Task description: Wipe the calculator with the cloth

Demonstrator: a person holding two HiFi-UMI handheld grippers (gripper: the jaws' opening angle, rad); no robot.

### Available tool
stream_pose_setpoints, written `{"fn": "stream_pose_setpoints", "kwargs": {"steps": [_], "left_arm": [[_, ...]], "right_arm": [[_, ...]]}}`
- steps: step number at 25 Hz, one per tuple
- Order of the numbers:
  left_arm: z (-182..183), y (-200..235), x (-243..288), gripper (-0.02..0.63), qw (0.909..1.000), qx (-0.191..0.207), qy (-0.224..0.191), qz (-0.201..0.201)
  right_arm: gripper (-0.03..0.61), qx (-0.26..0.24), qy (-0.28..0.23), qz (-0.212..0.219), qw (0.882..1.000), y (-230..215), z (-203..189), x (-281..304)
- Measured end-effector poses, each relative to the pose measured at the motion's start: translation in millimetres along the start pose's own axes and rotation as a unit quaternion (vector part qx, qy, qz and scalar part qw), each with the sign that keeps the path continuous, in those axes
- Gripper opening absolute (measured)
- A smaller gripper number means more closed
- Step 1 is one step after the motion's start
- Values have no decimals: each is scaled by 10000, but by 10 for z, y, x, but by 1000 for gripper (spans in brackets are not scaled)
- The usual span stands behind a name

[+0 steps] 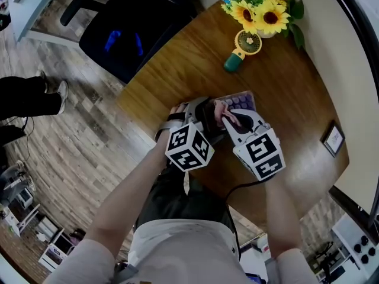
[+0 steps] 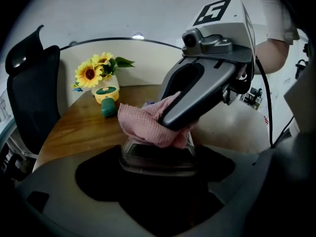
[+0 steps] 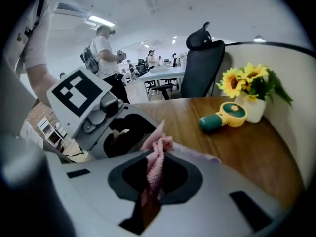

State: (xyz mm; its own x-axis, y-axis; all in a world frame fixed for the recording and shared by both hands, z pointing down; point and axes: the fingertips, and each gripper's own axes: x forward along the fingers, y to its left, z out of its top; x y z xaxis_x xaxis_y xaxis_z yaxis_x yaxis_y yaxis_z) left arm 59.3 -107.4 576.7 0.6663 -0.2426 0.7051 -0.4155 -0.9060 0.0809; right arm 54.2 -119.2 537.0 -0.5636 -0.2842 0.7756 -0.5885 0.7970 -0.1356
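The calculator [image 1: 241,102], with pale purple keys, is held just above the wooden table [image 1: 296,99]. My left gripper [image 1: 203,116] is shut on its near end, which shows as a dark, clear-edged body [image 2: 157,154] between the jaws. A pink knitted cloth [image 2: 146,123] lies on top of the calculator. My right gripper [image 2: 183,116] presses down on it from the right. In the right gripper view the cloth [image 3: 156,158] is pinched between the shut jaws of my right gripper [image 3: 154,176], and a pale purple edge of the calculator [image 3: 198,156] shows just beyond.
Sunflowers in a white pot [image 1: 265,9] and a yellow-and-green hand fan [image 1: 243,48] stand at the table's far side. A small framed card [image 1: 333,138] lies at the right. A black office chair [image 1: 133,28] stands beside the table. People [image 3: 106,51] are in the room behind.
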Motion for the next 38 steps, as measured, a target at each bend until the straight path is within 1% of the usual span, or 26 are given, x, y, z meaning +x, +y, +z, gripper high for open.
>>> {"fn": "stream_pose_setpoints", "kwargs": {"steps": [2, 6, 9, 10, 11, 13, 14, 15, 17, 18, 20, 23, 26, 30, 34, 38], "left_arm": [[-3, 1, -3, 469, 10000, 0, -6, -2], [11, -4, -5, 469, 10000, -5, -40, -31], [10, 1, -11, 469, 10000, -10, -39, -21], [9, 3, -10, 469, 10000, -10, -33, -15], [6, 3, -7, 469, 10000, -6, -22, -12], [1, 0, 1, 469, 10000, 1, -1, -21], [1, -3, 2, 469, 10000, -2, -2, -33], [2, -4, 0, 469, 10000, -7, -6, -45], [2, -4, -5, 469, 10000, -3, -11, -48], [-2, -4, -7, 469, 10000, 8, -10, -40], [-6, -6, -5, 469, 10000, 22, -7, -34], [-4, -11, -5, 469, 10000, 24, -3, -48], [-4, -15, -12, 469, 10000, 44, -8, -49], [-3, -16, -6, 469, 10000, 60, -10, -60], [-9, -27, -14, 469, 9999, 116, -20, -61], [-8, -24, 3, 469, 9999, 90, -13, -61]], "right_arm": [[37, 134, -79, -183, 9997, -136, -57, -65], [37, 580, -141, -613, 9963, -521, -228, -256], [37, 882, -161, -808, 9927, -743, -290, -357], [35, 893, -72, -973, 9912, -826, -338, -391], [35, 856, 101, -1237, 9886, -938, -431, -434], [34, 863, 474, -1748, 9797, -1171, -706, -541], [34, 1011, 485, -1857, 9762, -1243, -804, -599], [34, 1238, 337, -1882, 9737, -1282, -830, -660], [34, 1611, -199, -1800, 9702, -1263, -684, -772], [34, 1649, -445, -1695, 9706, -1195, -552, -805], [34, 1487, -790, -1338, 9766, -943, -250, -804], [34, 1147, -1030, -625, 9861, -411, 141, -651], [35, 980, -947, -14, 9907, 50, 281, -370], [35, 659, -590, 388, 9953, 400, 160, -1], [35, 523, -519, 446, 9963, 434, 34, 45], [35, 179, -177, 265, 9993, 323, -138, -38]]}}
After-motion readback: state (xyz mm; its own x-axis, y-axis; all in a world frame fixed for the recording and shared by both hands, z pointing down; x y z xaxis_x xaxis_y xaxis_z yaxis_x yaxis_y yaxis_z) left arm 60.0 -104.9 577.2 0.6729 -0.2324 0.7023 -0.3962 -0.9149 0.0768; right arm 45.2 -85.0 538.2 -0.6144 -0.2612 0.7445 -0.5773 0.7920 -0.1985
